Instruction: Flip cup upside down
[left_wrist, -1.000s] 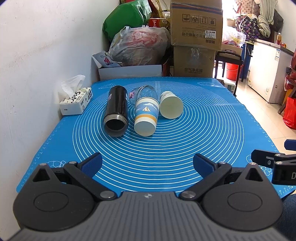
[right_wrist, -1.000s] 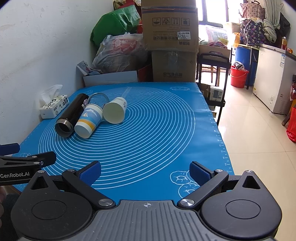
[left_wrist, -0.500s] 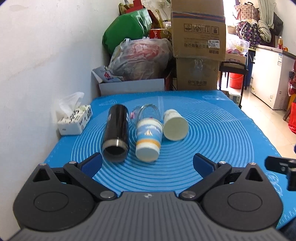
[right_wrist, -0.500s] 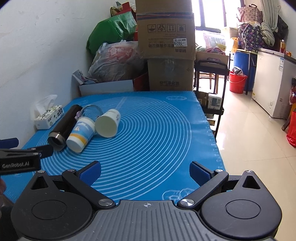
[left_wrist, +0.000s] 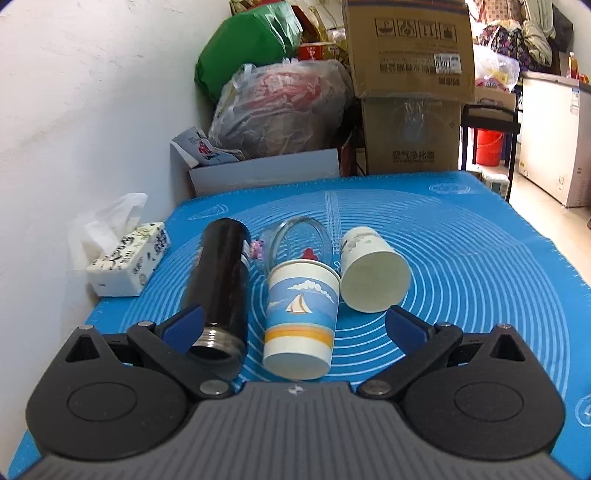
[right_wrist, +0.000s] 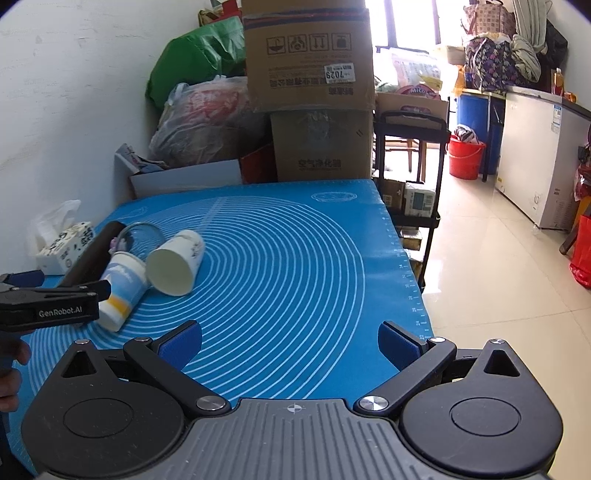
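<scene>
Paper sailboat cup (left_wrist: 300, 317) is lying on its side between the wide-spread fingers of the left gripper (left_wrist: 293, 325); it should be pinched mid-body, gently, clear of the black flask (left_wrist: 221, 291).

You've got a matt blue silicone mat (left_wrist: 461, 258) w/ white rings; at 12 o'clock, glossy paper sailboat cup (left_wrist: 301, 314); at 11, shiny black metal flask (left_wrist: 221, 280).
</scene>
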